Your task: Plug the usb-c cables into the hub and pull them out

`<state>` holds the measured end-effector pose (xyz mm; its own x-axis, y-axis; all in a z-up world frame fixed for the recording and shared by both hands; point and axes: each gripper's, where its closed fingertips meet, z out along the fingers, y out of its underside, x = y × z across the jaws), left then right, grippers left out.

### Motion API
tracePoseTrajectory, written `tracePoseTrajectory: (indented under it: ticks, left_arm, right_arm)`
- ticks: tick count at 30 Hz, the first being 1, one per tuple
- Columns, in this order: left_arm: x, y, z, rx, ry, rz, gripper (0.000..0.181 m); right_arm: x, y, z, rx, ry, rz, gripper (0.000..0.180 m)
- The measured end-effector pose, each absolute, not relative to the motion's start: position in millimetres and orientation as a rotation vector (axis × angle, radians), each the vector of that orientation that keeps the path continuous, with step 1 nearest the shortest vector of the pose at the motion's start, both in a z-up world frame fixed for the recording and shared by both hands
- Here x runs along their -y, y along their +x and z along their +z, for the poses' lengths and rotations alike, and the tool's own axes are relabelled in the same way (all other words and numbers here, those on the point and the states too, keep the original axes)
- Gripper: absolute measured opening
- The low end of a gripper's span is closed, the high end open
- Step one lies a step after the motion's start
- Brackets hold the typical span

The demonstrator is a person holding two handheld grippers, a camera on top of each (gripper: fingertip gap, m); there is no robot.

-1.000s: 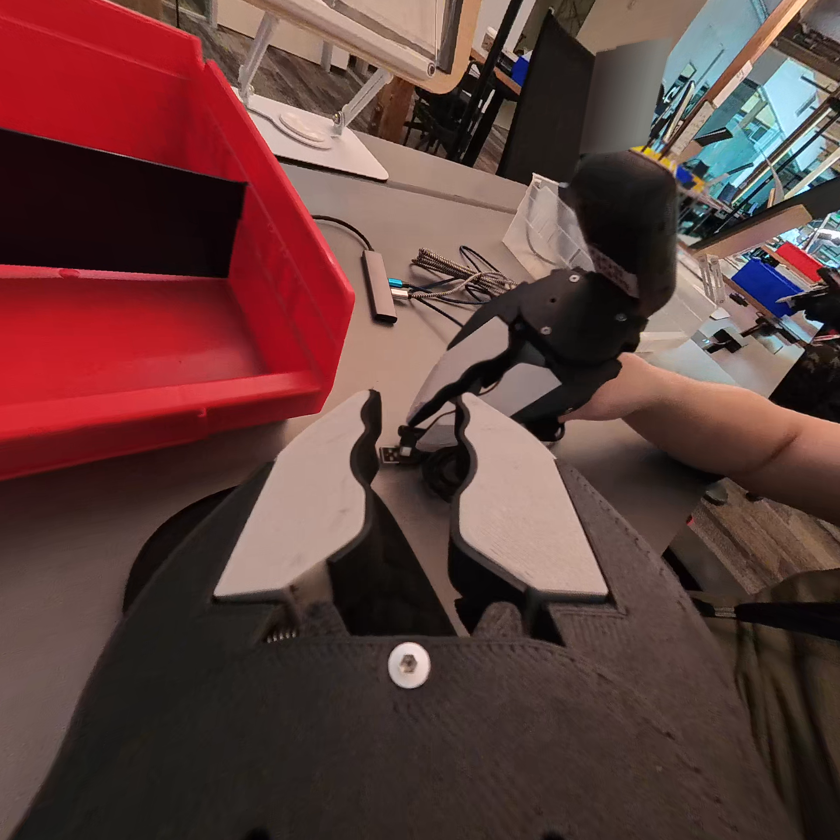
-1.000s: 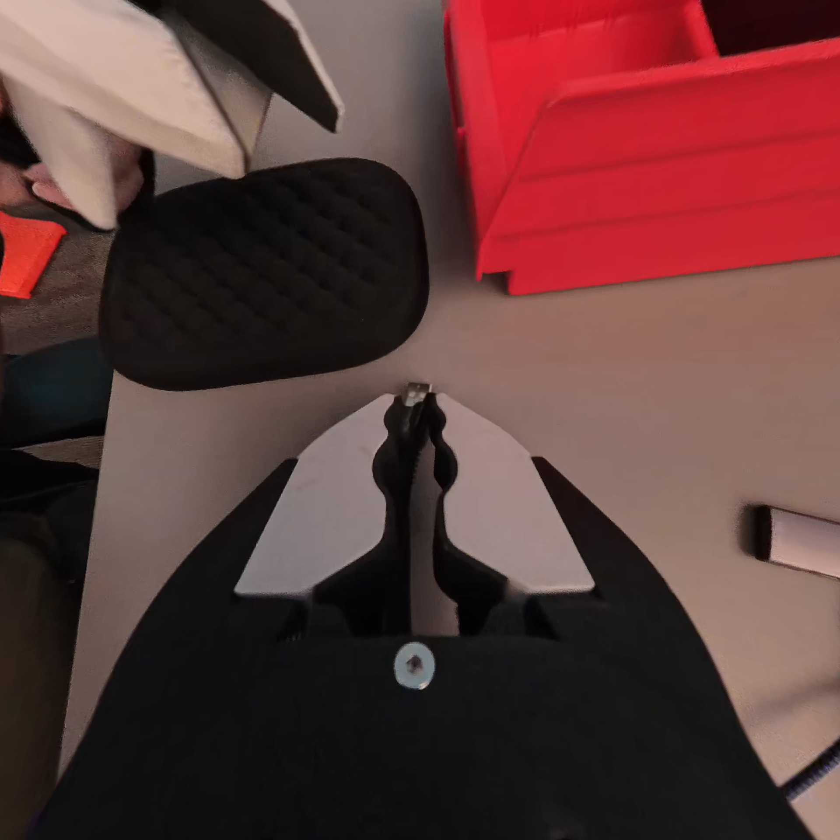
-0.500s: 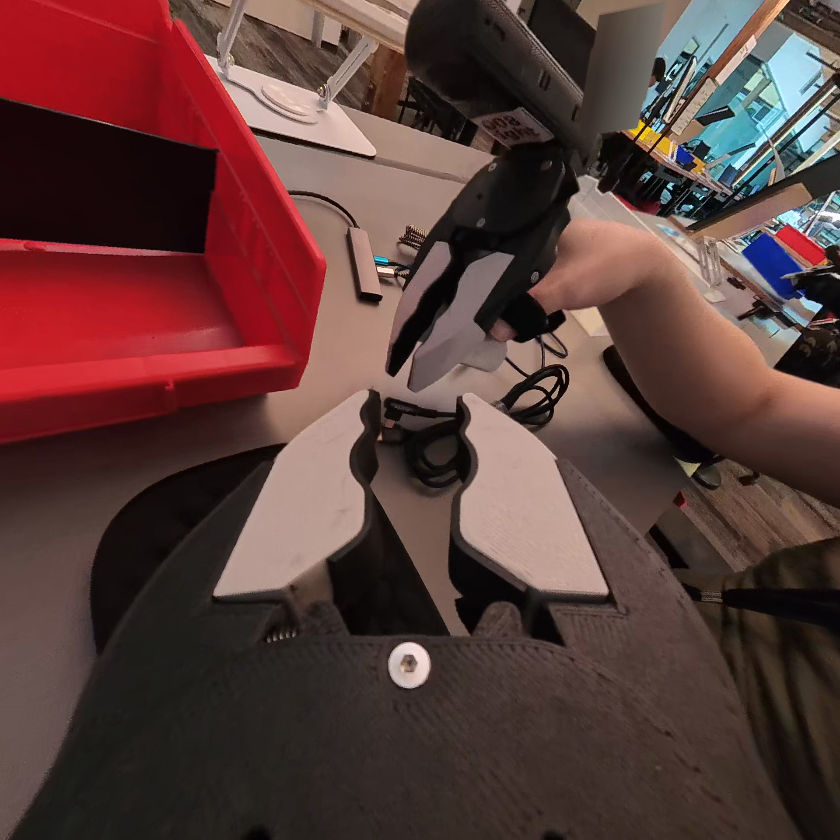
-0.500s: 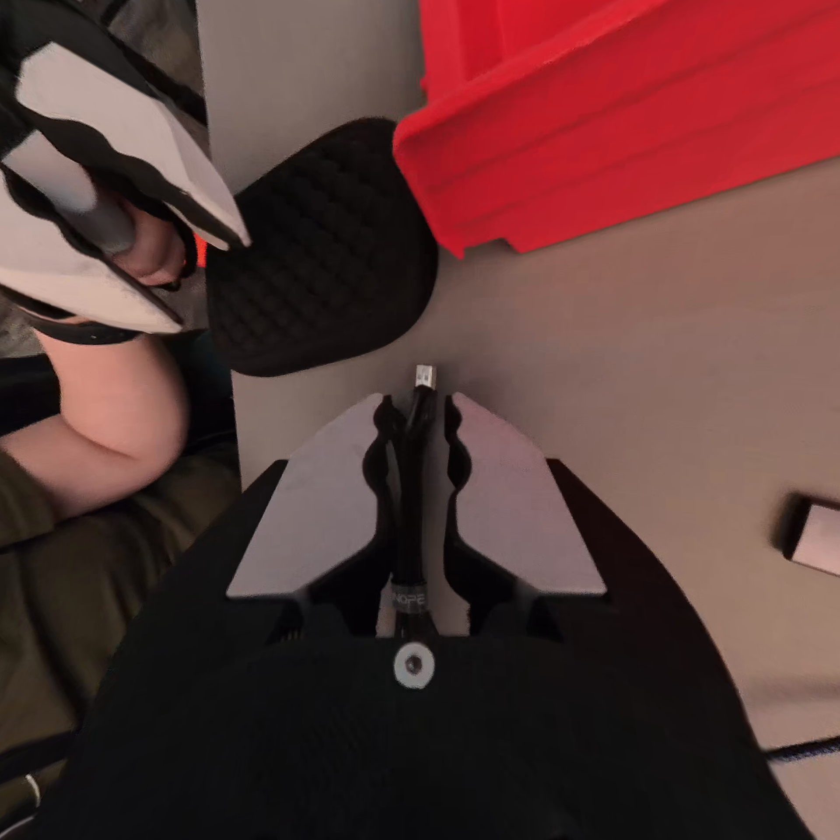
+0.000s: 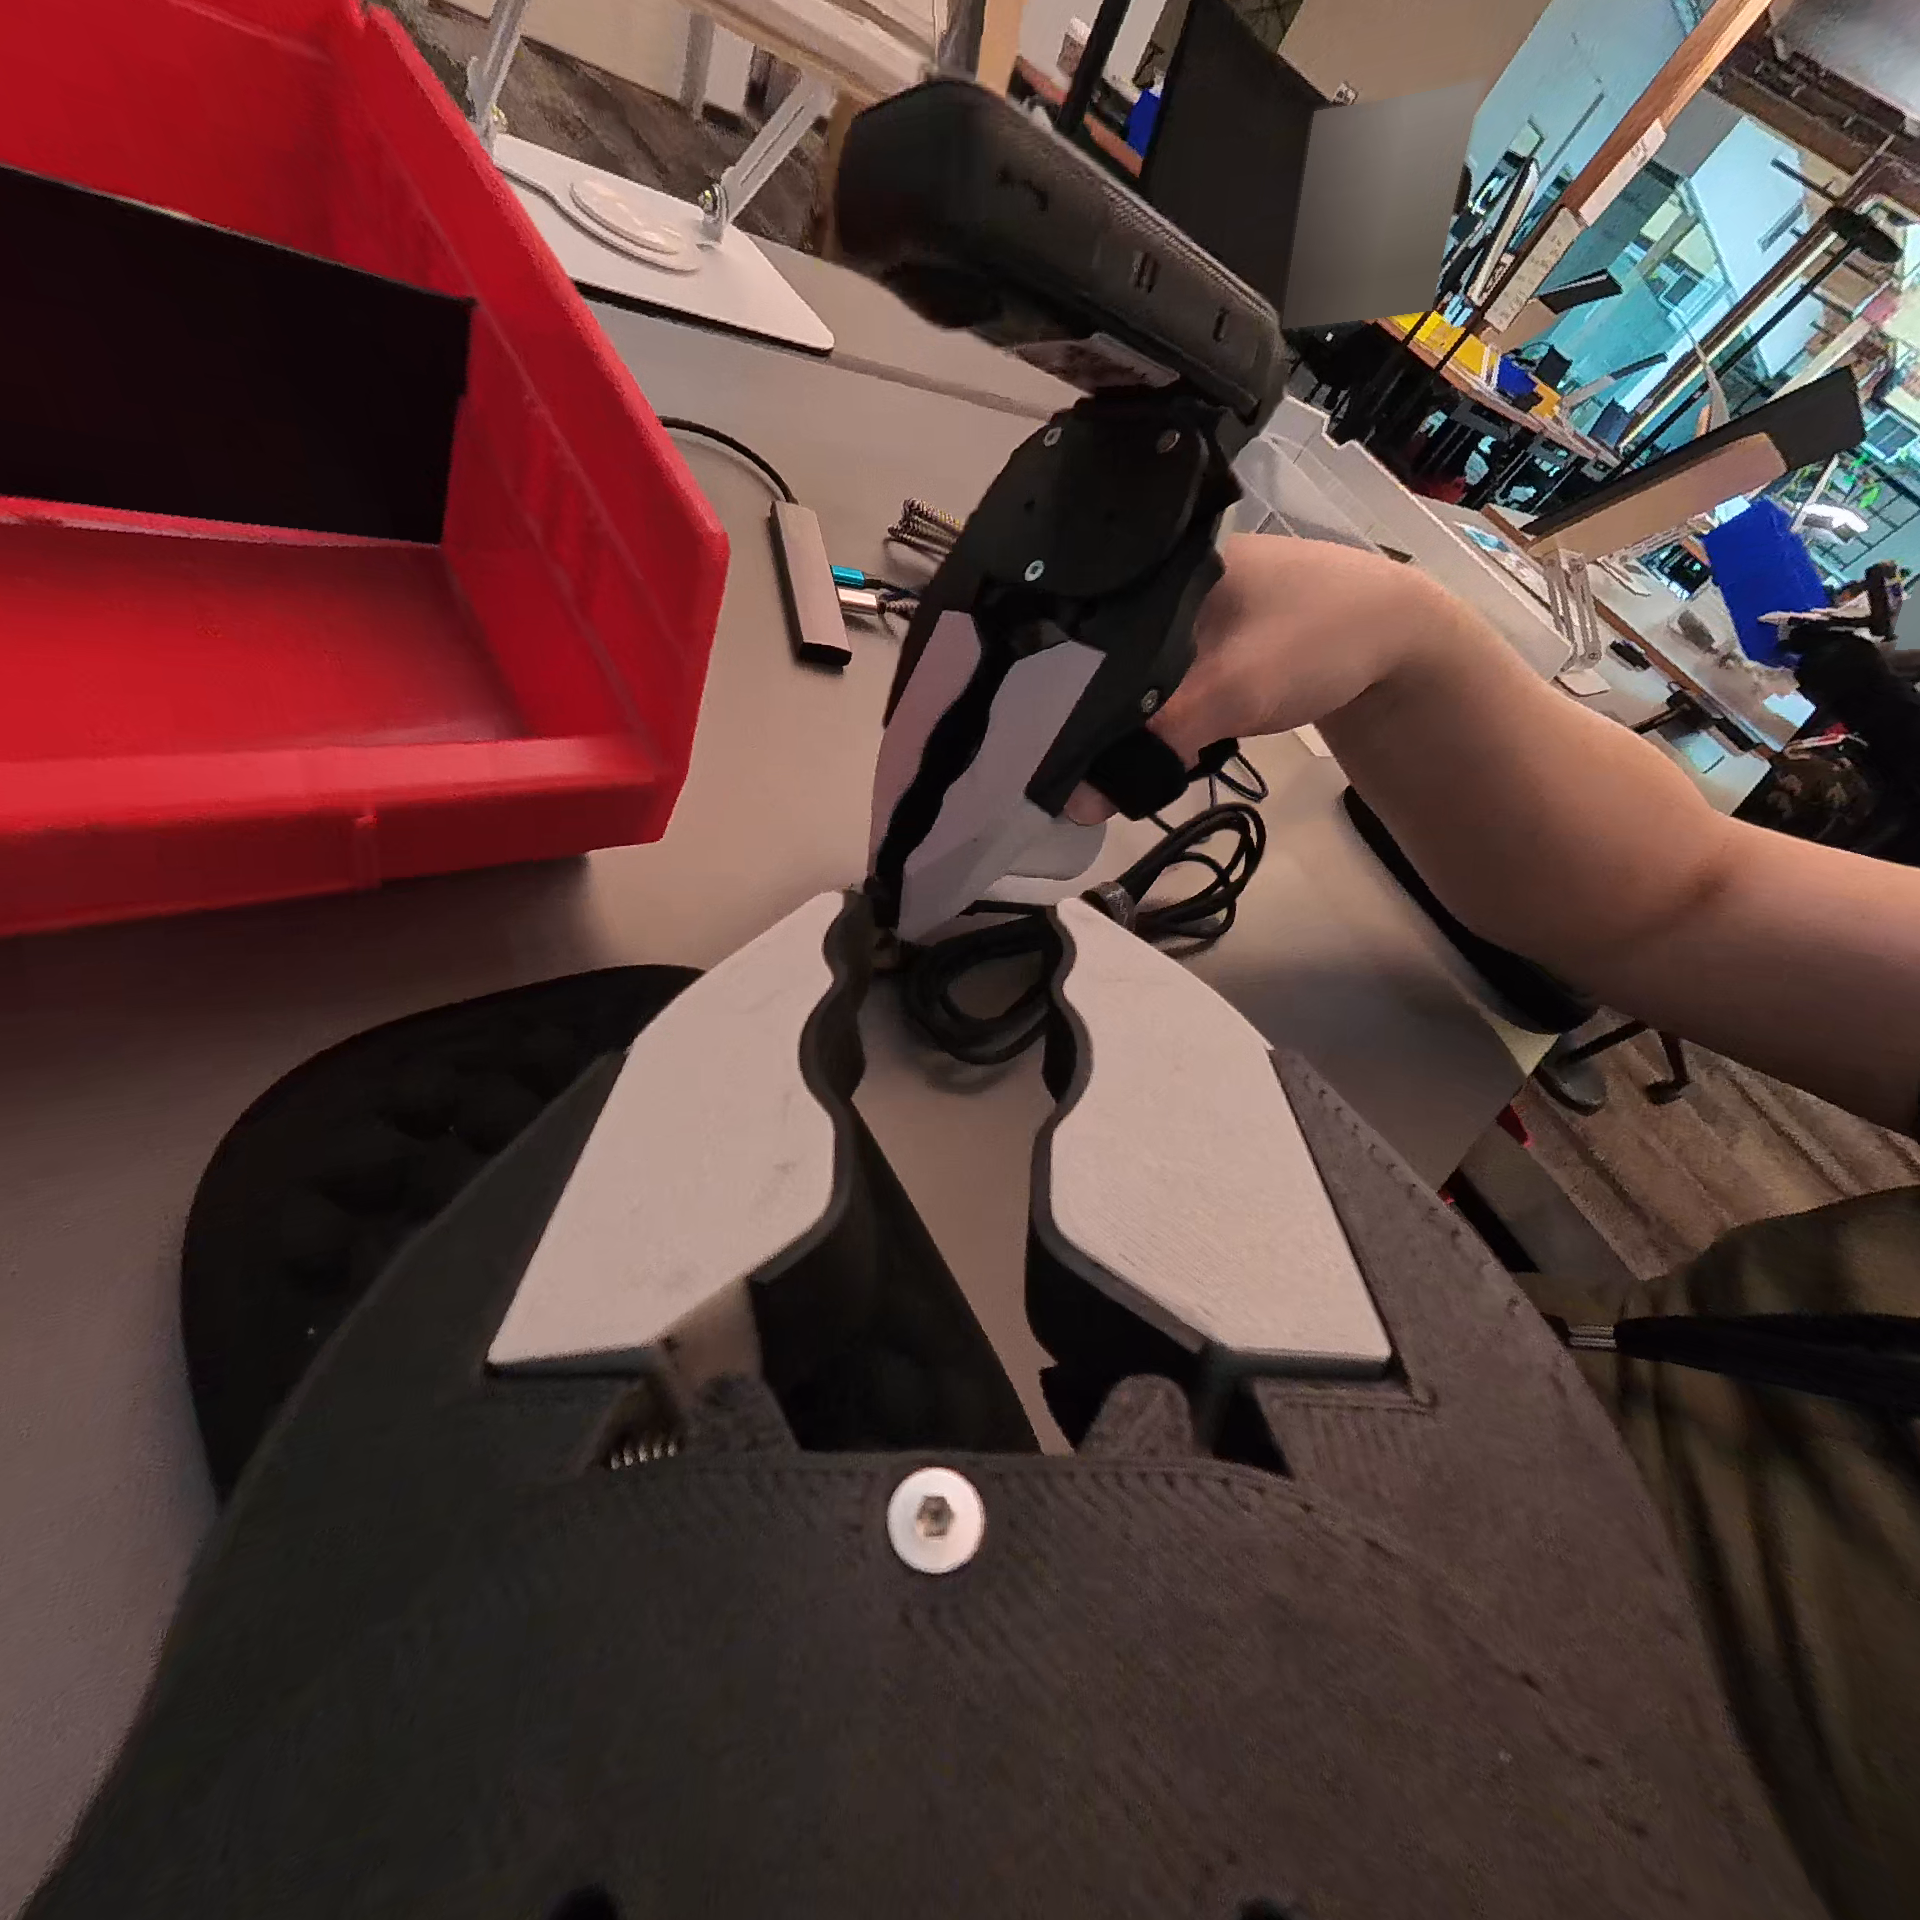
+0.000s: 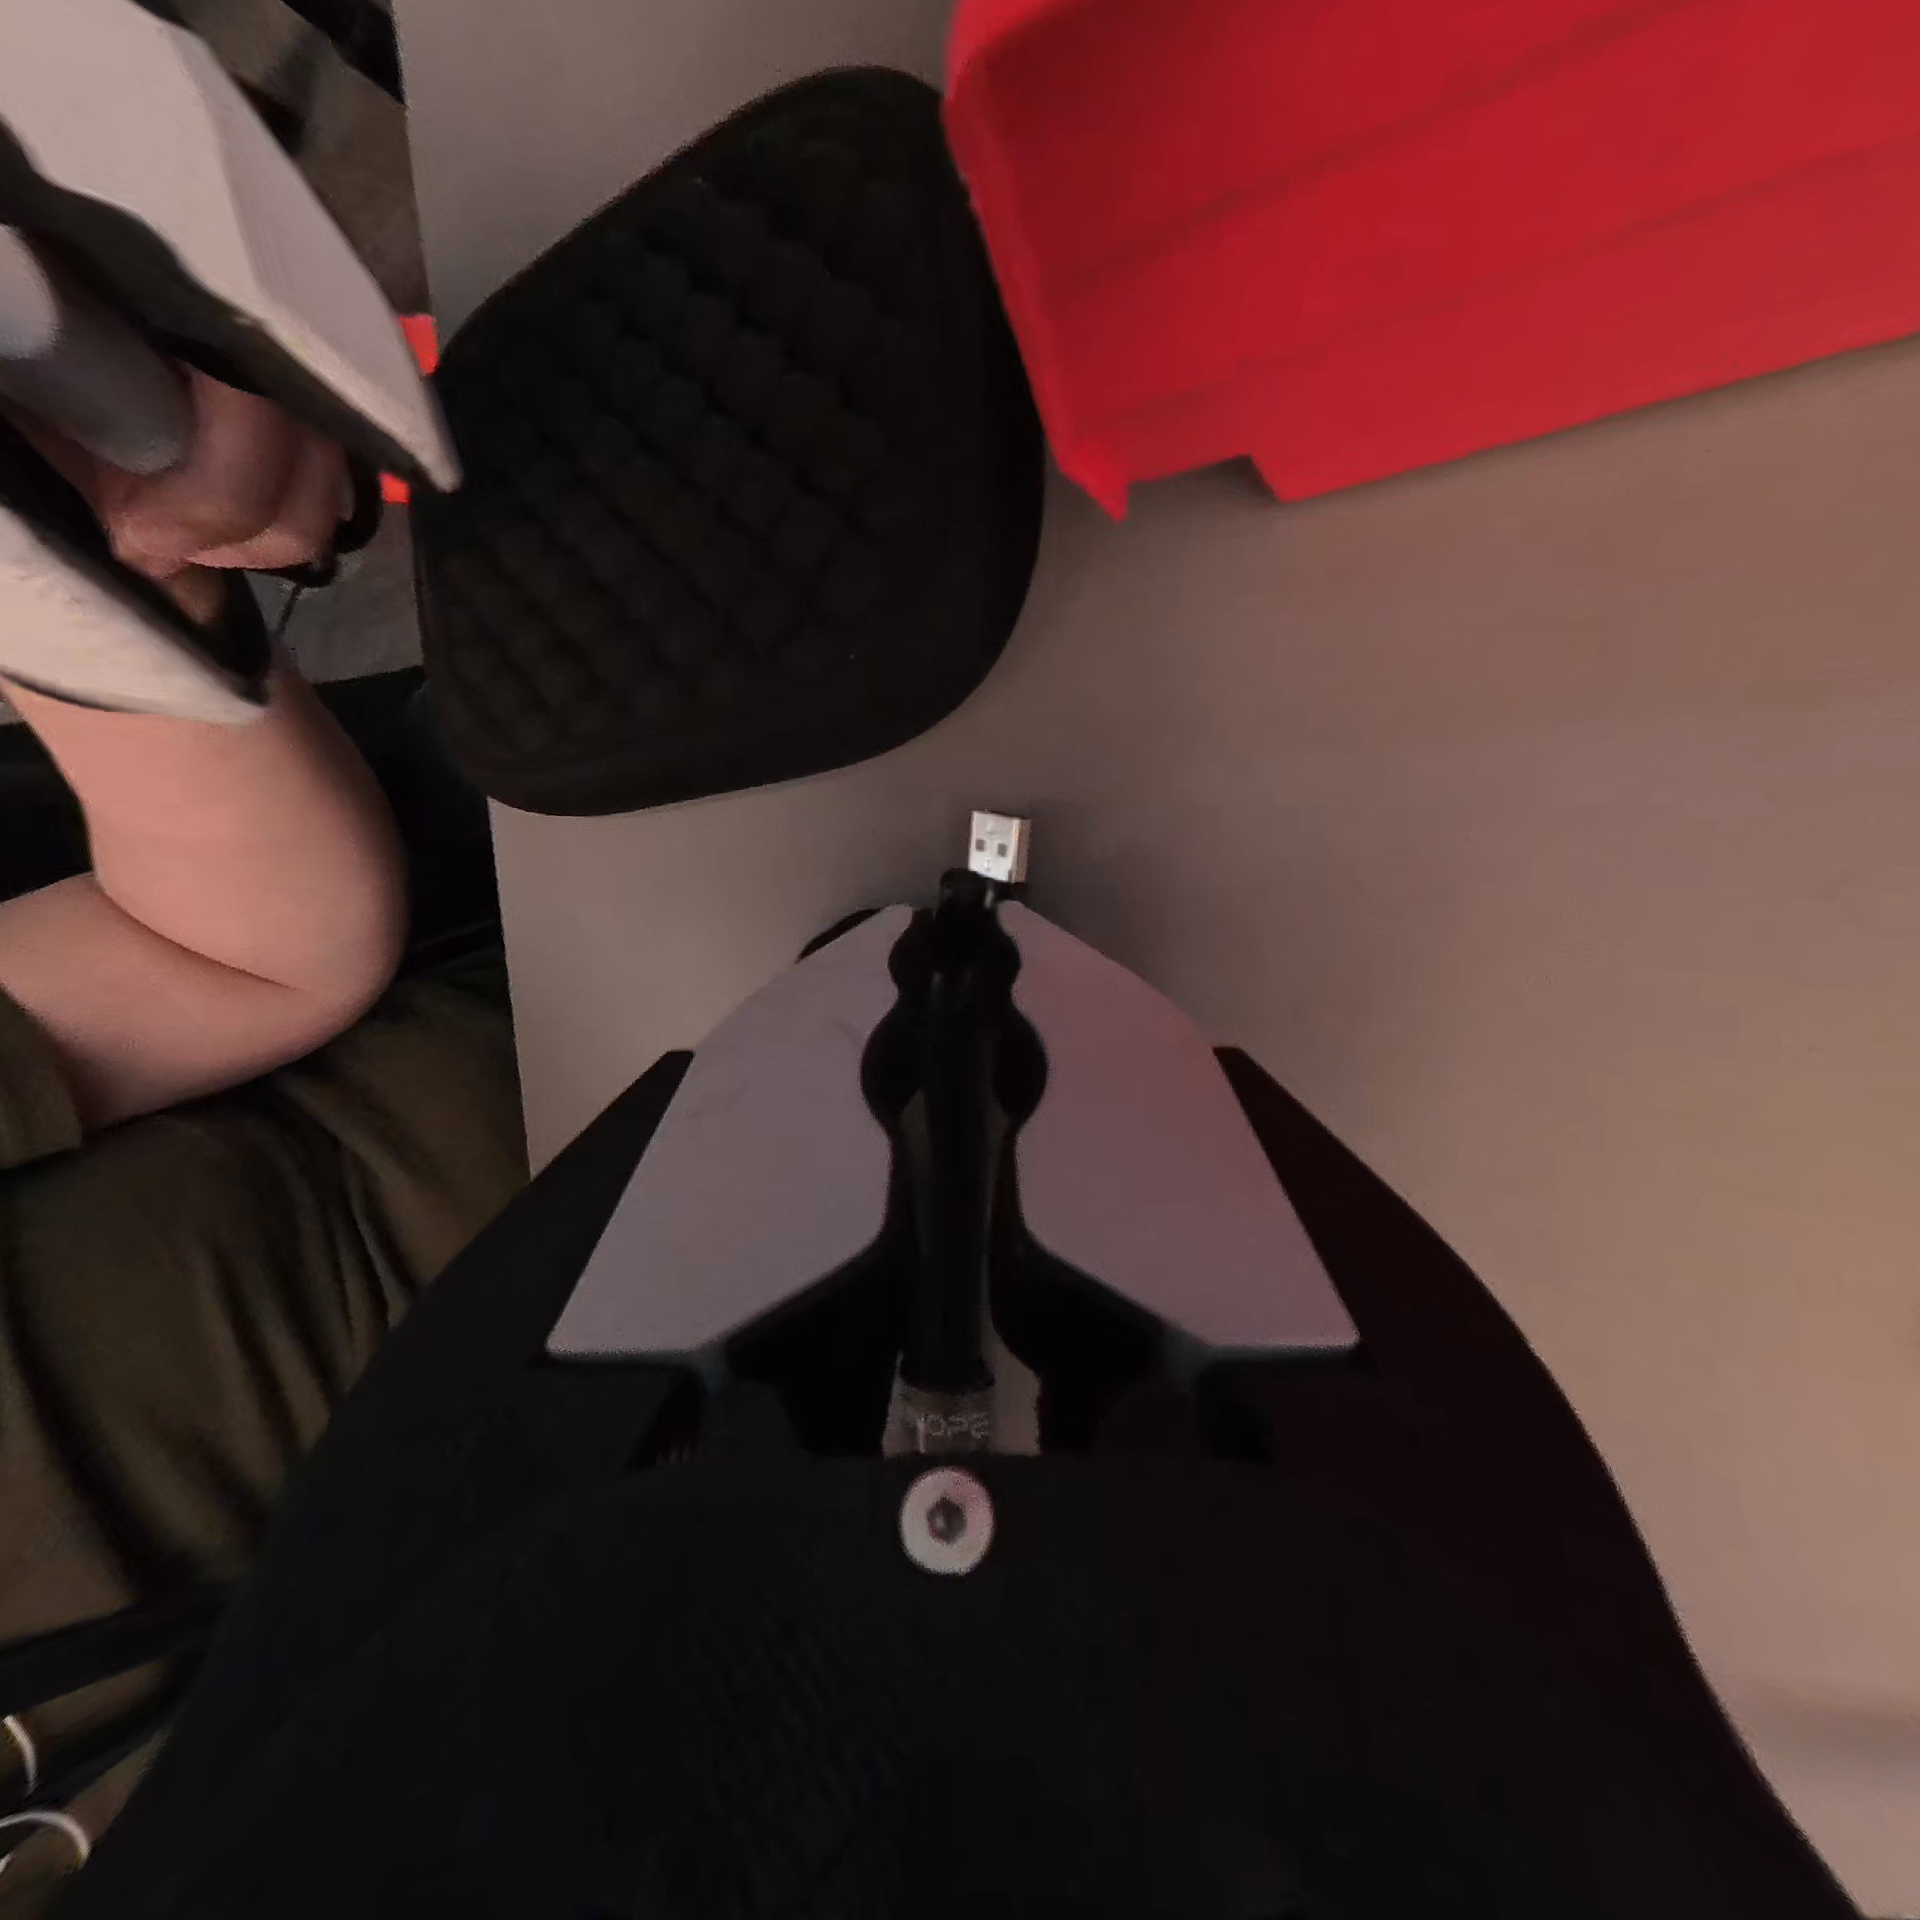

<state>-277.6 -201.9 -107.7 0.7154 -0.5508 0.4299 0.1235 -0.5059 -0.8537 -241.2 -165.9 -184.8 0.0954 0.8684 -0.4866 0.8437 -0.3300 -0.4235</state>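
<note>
My right gripper (image 6: 958, 920) is shut on the plug end of a black cable; its silver connector (image 6: 997, 847) sticks out past the fingertips, just above the grey table (image 6: 1455, 935). In the left wrist view the right gripper (image 5: 896, 899) points down at the table, with the cable's black coil (image 5: 987, 1003) lying under it. My left gripper (image 5: 956, 935) is open and holds nothing; the coil lies just beyond its fingertips, and neither pad presses on it. The slim dark hub (image 5: 808, 597) lies farther back with other cables plugged into it.
A large red bin (image 5: 312, 675) stands to the left, and it also shows in the right wrist view (image 6: 1455, 239). A black quilted pad (image 6: 727, 447) lies by the table's edge. Braided cables (image 5: 925, 520) and a white stand base (image 5: 675, 249) lie behind the hub. Left tips to right tips: about 10 cm. The left gripper is farther from the slim dark hub (image 5: 808, 597), some 25 cm, than the right, some 15 cm.
The right gripper's pads parted around the plug half a second ago and have come together on it again. That gripper rose, then came down close to my left fingertips. The left gripper stayed open.
</note>
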Motion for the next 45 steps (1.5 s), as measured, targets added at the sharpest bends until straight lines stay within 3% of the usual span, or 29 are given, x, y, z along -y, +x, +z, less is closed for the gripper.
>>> tracePoseTrajectory:
  ticks: [11,20,25,32,40,42,45]
  left_arm:
    - [183,-247,-106,-0.410,-1.996,-0.789,0.030]
    - [71,-171,-62,-0.620,-2.153,-0.561,0.038]
    - [-10,-163,-119,-0.698,-2.538,-0.372,0.045]
    - [-55,-147,-188,-0.701,-2.855,-0.242,0.053]
    - [-47,-154,-209,-0.850,-3.070,0.043,0.054]
    - [-43,-149,-208,-0.881,-3.125,0.081,0.044]
    - [-38,-144,-209,-0.931,-3.200,0.134,0.051]
  right_arm:
    - [144,-154,-84,1.556,-1.782,1.188,0.008]
    - [158,-77,-20,1.661,-1.571,1.423,0.008]
    - [171,-61,-3,1.716,-1.483,1.405,0.008]
    - [166,-41,23,1.652,-1.404,1.401,0.008]
    - [162,-35,28,1.637,-1.381,1.394,0.008]
    - [162,-36,26,1.645,-1.388,1.379,0.008]
    - [161,-37,24,1.646,-1.399,1.359,0.008]
